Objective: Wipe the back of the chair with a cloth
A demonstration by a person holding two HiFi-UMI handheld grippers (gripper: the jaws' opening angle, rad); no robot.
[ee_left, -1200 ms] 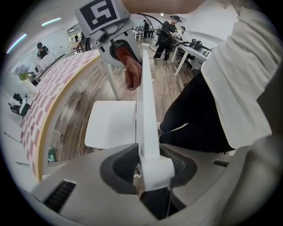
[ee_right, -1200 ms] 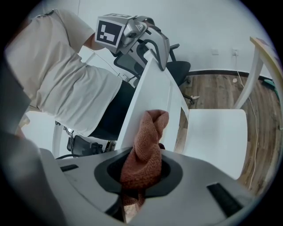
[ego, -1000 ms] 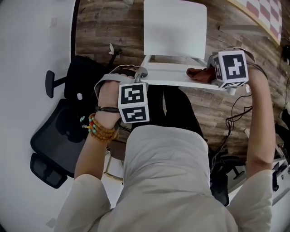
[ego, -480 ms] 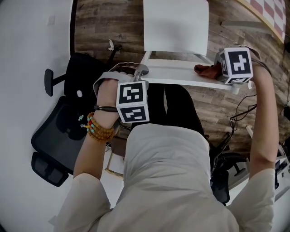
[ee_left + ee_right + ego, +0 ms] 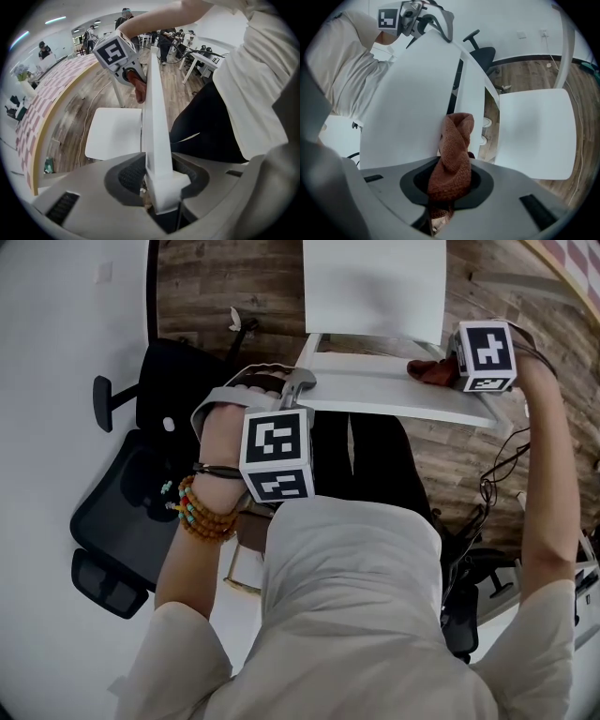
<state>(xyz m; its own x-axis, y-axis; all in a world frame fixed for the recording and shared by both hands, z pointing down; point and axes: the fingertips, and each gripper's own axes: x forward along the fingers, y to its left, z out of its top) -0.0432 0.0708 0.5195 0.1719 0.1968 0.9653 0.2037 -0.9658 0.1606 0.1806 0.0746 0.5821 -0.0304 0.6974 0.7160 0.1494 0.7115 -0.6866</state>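
A white chair stands before me, its back (image 5: 394, 390) seen edge-on from above and its seat (image 5: 373, 287) beyond it. My left gripper (image 5: 302, 382) is shut on the left end of the chair back (image 5: 153, 140), which runs between its jaws. My right gripper (image 5: 452, 368) is shut on a rust-brown cloth (image 5: 429, 372) near the right end of the back. In the right gripper view the cloth (image 5: 452, 154) rises twisted from the jaws and touches the white back panel (image 5: 412, 103). The left gripper view shows the cloth (image 5: 137, 84) far along the back, under the marker cube.
A black office chair (image 5: 141, 493) stands close on the left, against a white wall. Cables (image 5: 492, 484) trail over the wooden floor on the right. A curved checkered surface (image 5: 42, 103) lies beyond the white chair, with desks and people further back.
My right gripper has slid the cloth further right along the top of the chair back. The left gripper keeps its hold on the left end.
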